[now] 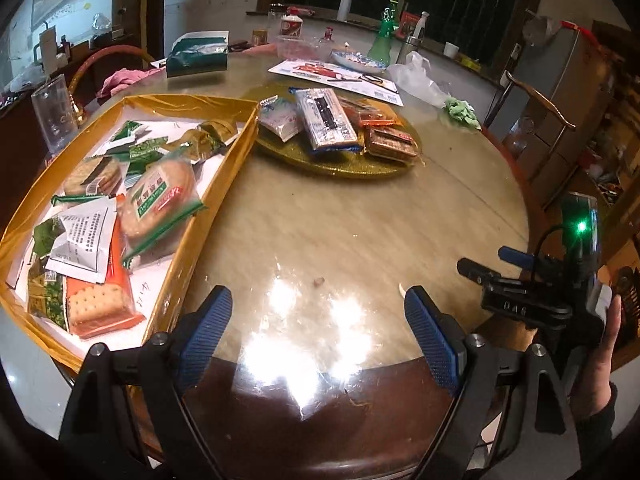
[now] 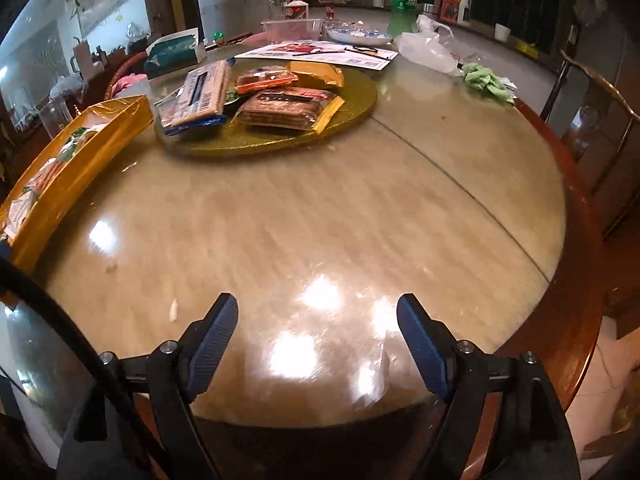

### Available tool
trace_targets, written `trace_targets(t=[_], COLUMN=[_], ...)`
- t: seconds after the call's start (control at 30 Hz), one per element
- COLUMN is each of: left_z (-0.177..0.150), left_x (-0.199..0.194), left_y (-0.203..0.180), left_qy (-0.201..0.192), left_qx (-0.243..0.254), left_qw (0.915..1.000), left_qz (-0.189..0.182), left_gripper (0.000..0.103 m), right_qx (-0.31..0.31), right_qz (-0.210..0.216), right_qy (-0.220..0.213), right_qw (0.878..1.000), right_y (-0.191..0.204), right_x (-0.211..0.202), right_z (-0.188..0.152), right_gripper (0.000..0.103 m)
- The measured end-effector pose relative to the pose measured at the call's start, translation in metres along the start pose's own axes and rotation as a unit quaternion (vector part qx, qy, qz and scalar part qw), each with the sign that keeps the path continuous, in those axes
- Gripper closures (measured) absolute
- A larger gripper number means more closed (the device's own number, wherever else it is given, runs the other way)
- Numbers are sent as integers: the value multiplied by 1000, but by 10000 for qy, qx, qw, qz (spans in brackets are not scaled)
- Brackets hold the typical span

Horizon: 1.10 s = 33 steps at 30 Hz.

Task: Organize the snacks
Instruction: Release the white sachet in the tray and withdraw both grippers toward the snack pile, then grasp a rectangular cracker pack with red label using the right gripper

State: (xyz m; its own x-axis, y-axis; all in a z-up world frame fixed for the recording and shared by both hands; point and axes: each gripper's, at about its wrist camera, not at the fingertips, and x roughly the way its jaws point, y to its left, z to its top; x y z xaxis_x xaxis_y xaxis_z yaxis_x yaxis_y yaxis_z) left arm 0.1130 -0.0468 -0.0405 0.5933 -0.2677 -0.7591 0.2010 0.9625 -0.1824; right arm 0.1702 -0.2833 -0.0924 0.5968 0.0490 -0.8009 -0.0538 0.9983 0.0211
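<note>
Snack packs [image 1: 340, 124] heaped on a gold round tray [image 1: 280, 152] mid-table; more packs [image 1: 120, 216] lie in a gold box [image 1: 224, 168] just beside it, at the table's left edge. Left gripper [image 1: 318, 336] and right gripper [image 2: 318, 340]: fingers apart, nothing between them, both over bare glossy table [image 2: 320, 208]. A hand [image 1: 600, 364] holds the right gripper

Little was legible. Dense printed lines were seen on a white sachet [image 1: 82, 242] in the gold box [image 1: 224, 184] — too small to be read. A green label band with characters was noted on the round cracker pack [image 1: 160, 196] — unreadable. A barcode strip was seen on the silver pack [image 2: 198, 94].
</note>
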Motion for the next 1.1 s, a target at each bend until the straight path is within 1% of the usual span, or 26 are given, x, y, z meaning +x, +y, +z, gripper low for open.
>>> trace_targets(t=[0.07, 0.13, 0.27, 0.37, 0.4, 0.47, 0.5, 0.63, 0.7, 0.77, 0.83, 0.87, 0.9, 0.97, 1.03, 1.1], left_z=[-1, -1, -2, -1, -1, 0, 0, 0, 0, 1, 1, 1, 0, 1, 1, 2], left_x=[2, 5, 10, 13, 14, 15, 15, 14, 14, 13, 13, 12, 12, 12, 13, 12], left_y=[1, 2, 4, 6, 7, 10, 11, 15, 17, 16, 15, 15, 14, 14, 13, 11], left_qy=[27, 55, 98, 113, 116, 128, 134, 119, 128, 125, 120, 125, 134, 143, 158, 143], left_qx=[-15, -29, -101, -152, -163, -207, -234, -348, -381, -375, -366, -359, -353, -336, -302, -279], left_qw=[10000, 10000, 9999, 9998, 9998, 9997, 9996, 9993, 9991, 9991, 9992, 9992, 9992, 9993, 9994, 9994], left_qz=[-5, -12, -45, -73, -69, -74, -80, -91, -133, -129, -131, -134, -127, -128, -118, -124], left_gripper=[15, 15, 15, 15, 15, 15, 15, 15, 15, 15, 15, 15, 15, 15, 15, 15], right_qx=[-33, -201, -663, -875, -866, -819, -806, -973, -1210, -1419, -1628, -1733, -1774, -1878, -2019, -1982], right_qz=[44, 169, 555, 936, 1214, 1613, 1692, 1614, 1727, 1810, 1771, 1657, 1626, 1659, 1634, 1785], right_qy=[4, -20, -13, -15, 5, 9, 8, -136, -51, 77, 124, 105, 184, 224, 231, 330], right_qw=[10000, 9997, 9963, 9918, 9888, 9835, 9823, 9820, 9775, 9732, 9705, 9708, 9704, 9679, 9654, 9632], right_y=[-6, -7, -5, -7, -9, -13, -15, -11, -2, 6, 15, 20, 23, 28, 31, 28], right_x=[6, 14, 34, 48, 53, 61, 66, 76, 86, 98, 107, 112, 116, 118, 118, 117], right_z=[4, 14, 39, 61, 71, 89, 99, 140, 158, 166, 172, 174, 174, 173, 172, 173], right_gripper=[18, 18, 16, 16, 16, 16, 16, 16, 16, 16, 15, 15, 15, 12, 12, 12])
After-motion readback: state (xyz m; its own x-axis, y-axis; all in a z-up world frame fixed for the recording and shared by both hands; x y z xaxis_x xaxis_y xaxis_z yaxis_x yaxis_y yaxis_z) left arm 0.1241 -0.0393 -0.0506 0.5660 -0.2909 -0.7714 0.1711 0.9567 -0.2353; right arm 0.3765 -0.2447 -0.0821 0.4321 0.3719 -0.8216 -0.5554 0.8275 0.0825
